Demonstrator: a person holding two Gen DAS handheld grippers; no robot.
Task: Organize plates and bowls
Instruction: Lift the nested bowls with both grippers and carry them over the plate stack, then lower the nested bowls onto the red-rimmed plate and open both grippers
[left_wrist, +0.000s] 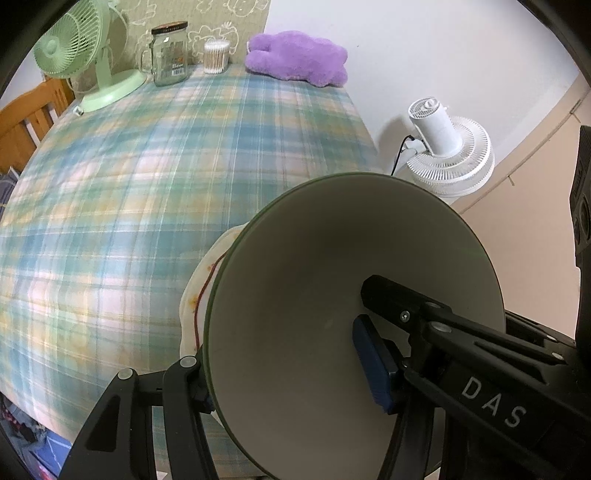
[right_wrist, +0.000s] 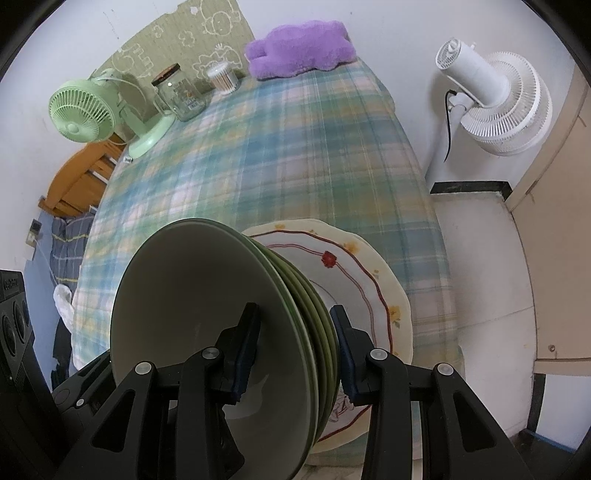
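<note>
A stack of green bowls (right_wrist: 207, 314) is held between both grippers above a cream plate with a red line and flower pattern (right_wrist: 365, 280) on the plaid tablecloth. My right gripper (right_wrist: 293, 350) is shut on the stack's rims, one finger inside the top bowl, one outside. My left gripper (left_wrist: 288, 373) is shut on the wall of the green bowl (left_wrist: 314, 266) from the opposite side, its blue pad (left_wrist: 373, 365) inside. The plate's edge (left_wrist: 199, 288) shows behind the bowl in the left wrist view.
The plaid-covered table (left_wrist: 129, 192) carries a green desk fan (left_wrist: 74, 48), a glass jar (left_wrist: 168, 55), a cotton-swab tub (left_wrist: 216, 55) and a purple plush toy (left_wrist: 295, 57) along its far edge. A white floor fan (right_wrist: 495, 99) stands right of the table. A wooden chair (right_wrist: 81, 181) is at left.
</note>
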